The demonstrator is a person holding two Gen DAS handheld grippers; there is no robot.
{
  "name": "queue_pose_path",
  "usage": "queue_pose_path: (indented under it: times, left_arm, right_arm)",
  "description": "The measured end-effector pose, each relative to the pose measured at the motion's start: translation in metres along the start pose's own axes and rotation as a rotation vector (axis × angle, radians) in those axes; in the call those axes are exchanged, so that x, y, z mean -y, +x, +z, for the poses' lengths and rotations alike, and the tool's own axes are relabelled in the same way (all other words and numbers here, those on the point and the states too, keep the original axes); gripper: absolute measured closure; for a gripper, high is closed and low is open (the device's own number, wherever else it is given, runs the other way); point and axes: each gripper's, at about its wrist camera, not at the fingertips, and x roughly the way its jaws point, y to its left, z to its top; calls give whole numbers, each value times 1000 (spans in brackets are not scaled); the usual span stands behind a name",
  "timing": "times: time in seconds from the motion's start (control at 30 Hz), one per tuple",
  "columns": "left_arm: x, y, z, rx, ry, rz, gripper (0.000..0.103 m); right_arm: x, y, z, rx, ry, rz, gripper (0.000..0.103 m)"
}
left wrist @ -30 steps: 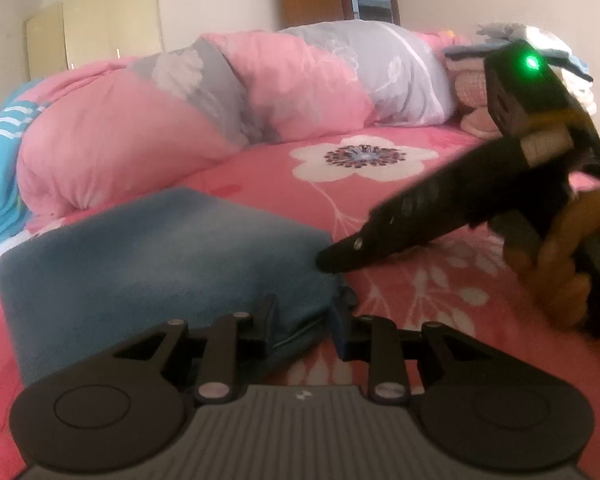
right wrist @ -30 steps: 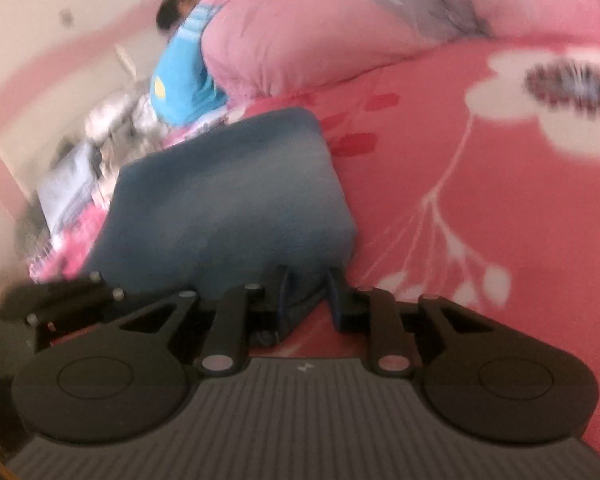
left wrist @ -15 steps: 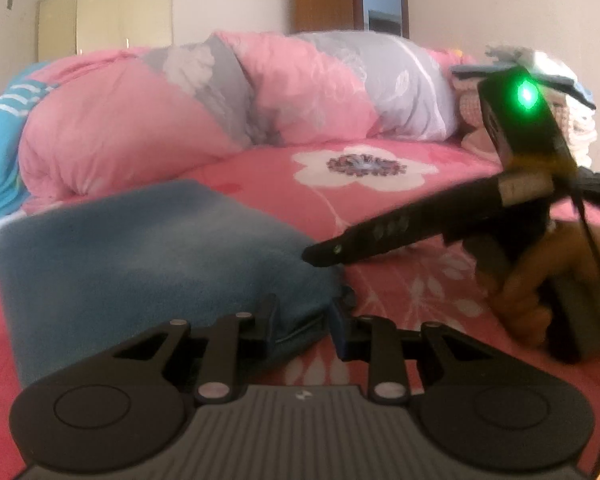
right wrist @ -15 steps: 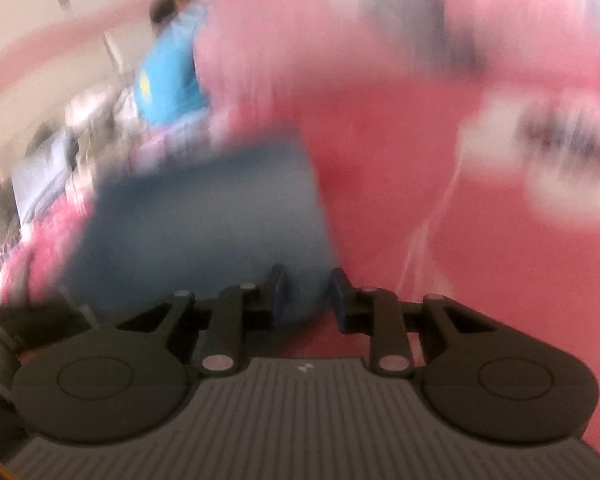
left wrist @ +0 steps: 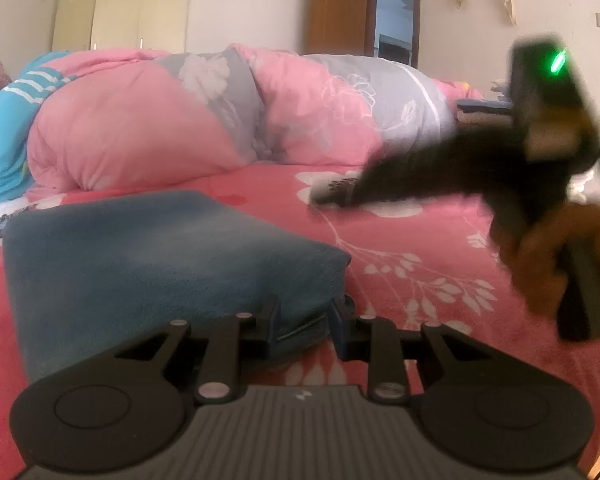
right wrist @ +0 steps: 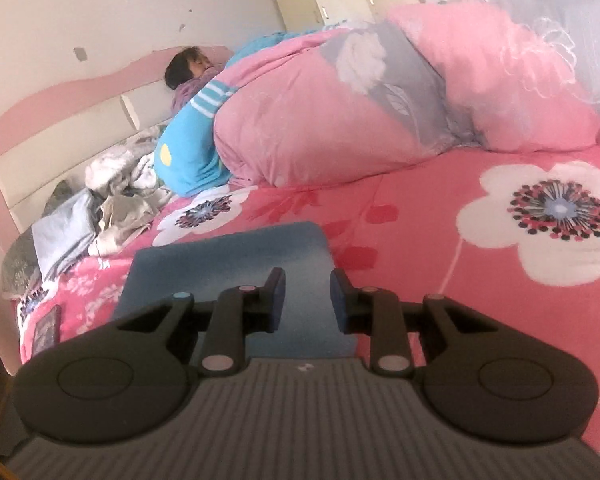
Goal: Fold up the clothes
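Folded blue garment (left wrist: 156,256) lies flat on your pink floral bedsheet (left wrist: 412,264). Your left gripper (left wrist: 305,322) has narrow jaws at its near corner edge; grip can't be confirmed. Your right gripper (right wrist: 307,300) hovers above it, jaws narrow, nothing between. Pink duvet (right wrist: 340,120) behind.

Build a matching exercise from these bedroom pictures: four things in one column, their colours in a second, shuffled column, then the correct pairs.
Things:
1. folded garment
2. rolled duvet
3. wardrobe
4. door

Colours:
A. pale cream
B. dark blue
C. brown
D. pink with grey patches

Pairs: 1-B, 2-D, 3-A, 4-C
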Motion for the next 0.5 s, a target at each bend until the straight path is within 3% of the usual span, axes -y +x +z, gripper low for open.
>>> queue_pose_path:
  times: [0.1,0.13,0.2,0.3,0.47,0.5]
  left_arm:
    - [-1,0,-1,-7,-12,0,75]
    - [-1,-1,-1,-3,-13,-1,74]
    - [-2,-3,1,3,-19,-4,74]
    - [-3,-9,2,22,-22,-7,74]
    - [-4,-20,5,75,-36,-3,74]
    - [-6,-23,6,90,-45,-5,74]
  right_arm:
    - [6,39,-34,-170,12,-28,78]
    - [9,37,-42,-128,21,-17,78]
    - [15,33,-30,-154,82,-1,78]
    - [14,28,-17,-161,67,-6,78]
    - [-2,-3,-4,-32,19,69,78]
    - [-3,5,-10,-69,1,70,78]
